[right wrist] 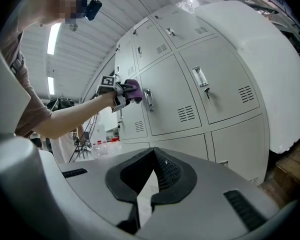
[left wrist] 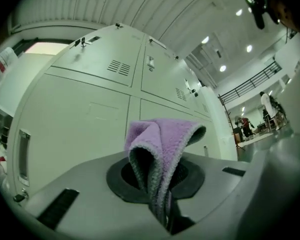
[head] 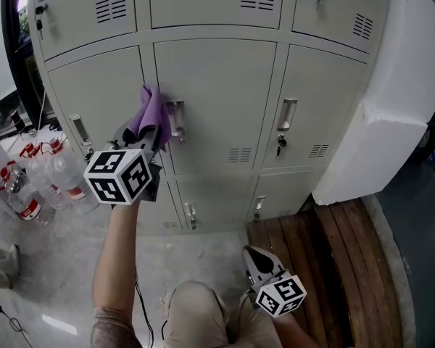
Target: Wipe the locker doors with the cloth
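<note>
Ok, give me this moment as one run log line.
left gripper: shut on purple cloth | cloth: at middle locker door, beside handle | right gripper: shut, empty, low

The left tool [head: 148,135] holds a bunched purple terry cloth [head: 152,112] against a pale grey metal locker door [head: 221,96], just beside its shiny metal handle [head: 176,119], while the right tool [head: 259,259] hangs low beside brown wooden planks [head: 333,267].

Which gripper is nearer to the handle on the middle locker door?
The left. The left gripper, shut on the purple cloth, is right beside the handle; the right gripper hangs low, far below it.
</note>
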The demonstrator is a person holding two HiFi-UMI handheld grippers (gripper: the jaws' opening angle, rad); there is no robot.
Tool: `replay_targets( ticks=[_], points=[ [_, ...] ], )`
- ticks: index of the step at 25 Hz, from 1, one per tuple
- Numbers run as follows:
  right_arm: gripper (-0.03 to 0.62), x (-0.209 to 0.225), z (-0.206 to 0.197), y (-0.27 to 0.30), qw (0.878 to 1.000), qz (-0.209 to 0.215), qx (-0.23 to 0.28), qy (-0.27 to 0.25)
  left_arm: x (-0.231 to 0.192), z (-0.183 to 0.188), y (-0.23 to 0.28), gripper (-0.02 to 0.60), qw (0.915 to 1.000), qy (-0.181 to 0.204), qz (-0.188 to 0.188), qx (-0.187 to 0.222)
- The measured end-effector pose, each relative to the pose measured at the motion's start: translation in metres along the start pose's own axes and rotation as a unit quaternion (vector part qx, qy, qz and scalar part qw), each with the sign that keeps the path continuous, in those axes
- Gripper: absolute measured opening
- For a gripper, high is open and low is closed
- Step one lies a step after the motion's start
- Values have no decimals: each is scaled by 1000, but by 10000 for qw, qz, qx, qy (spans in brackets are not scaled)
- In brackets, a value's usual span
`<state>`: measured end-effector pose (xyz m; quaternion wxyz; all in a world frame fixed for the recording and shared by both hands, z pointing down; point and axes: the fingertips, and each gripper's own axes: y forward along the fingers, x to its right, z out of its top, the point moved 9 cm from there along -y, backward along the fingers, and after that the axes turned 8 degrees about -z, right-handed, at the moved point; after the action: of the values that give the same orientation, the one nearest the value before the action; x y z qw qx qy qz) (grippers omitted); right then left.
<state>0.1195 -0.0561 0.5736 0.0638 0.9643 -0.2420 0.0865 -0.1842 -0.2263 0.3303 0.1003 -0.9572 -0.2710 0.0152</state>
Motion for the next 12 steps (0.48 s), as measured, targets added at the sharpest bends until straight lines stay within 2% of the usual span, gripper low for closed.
replay_targets(
  ticks=[6,12],
  points=[
    [-3,0,-2,4,10000,22,-24,7,-26,-14,-8,38,9994,41,312,-142],
    [-3,1,-2,6,10000,26,-25,11,-29,-24,13,38,9990,87,232,-359]
  ],
)
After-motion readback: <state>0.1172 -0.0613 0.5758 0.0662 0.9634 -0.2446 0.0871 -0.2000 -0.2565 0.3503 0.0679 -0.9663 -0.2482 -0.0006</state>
